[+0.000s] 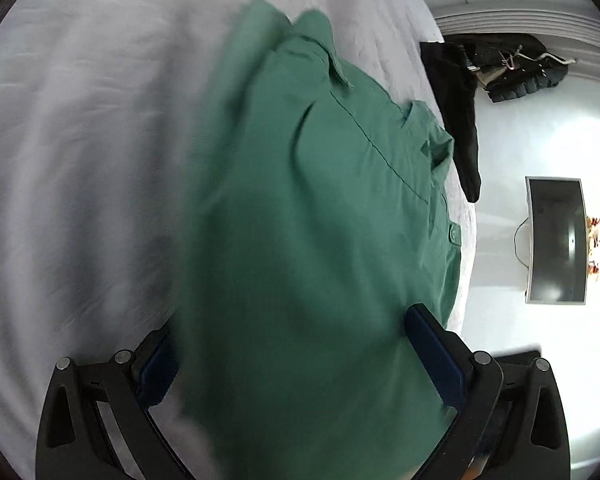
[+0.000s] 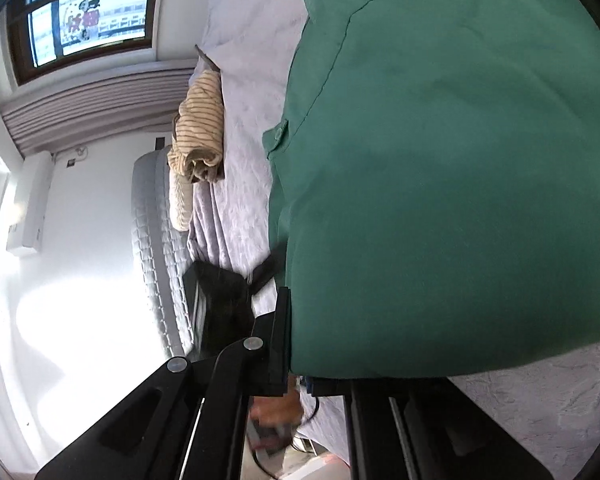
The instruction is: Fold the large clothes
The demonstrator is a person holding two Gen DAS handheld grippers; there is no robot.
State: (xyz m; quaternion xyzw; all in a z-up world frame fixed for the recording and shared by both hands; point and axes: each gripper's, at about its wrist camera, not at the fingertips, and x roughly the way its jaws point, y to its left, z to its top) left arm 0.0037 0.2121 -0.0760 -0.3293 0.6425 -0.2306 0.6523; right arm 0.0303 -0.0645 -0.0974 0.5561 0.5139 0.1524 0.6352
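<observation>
a large green shirt (image 1: 308, 208) lies spread over a bed covered with a pale lilac sheet (image 1: 80, 152), its collar end away from the cameras and a buttoned placket with one green button visible along an edge. much of the left wrist view is blurred.

the left gripper (image 1: 292, 344) has its two black fingers standing wide apart, blue pads on their inner faces, with the green cloth draped between and over them; the left pad is half hidden by the fabric, and neither pad visibly presses on it, so this claw reads as released.

the right gripper (image 2: 300, 344) is clenched on the near edge of the green shirt: one black finger (image 2: 280, 336) stands hard against the cloth's edge, and the fabric hangs over the rest of the jaw, hiding the other finger.

beyond the shirt in the left wrist view, a black garment (image 1: 460, 128) hangs over the bed's edge, and a dark screen (image 1: 556, 240) is mounted on the white wall. in the right wrist view a striped beige garment (image 2: 200, 128) sits bundled on the sheet beside the shirt, near the quilted mattress edge (image 2: 152, 240), with a window (image 2: 88, 12) behind.
</observation>
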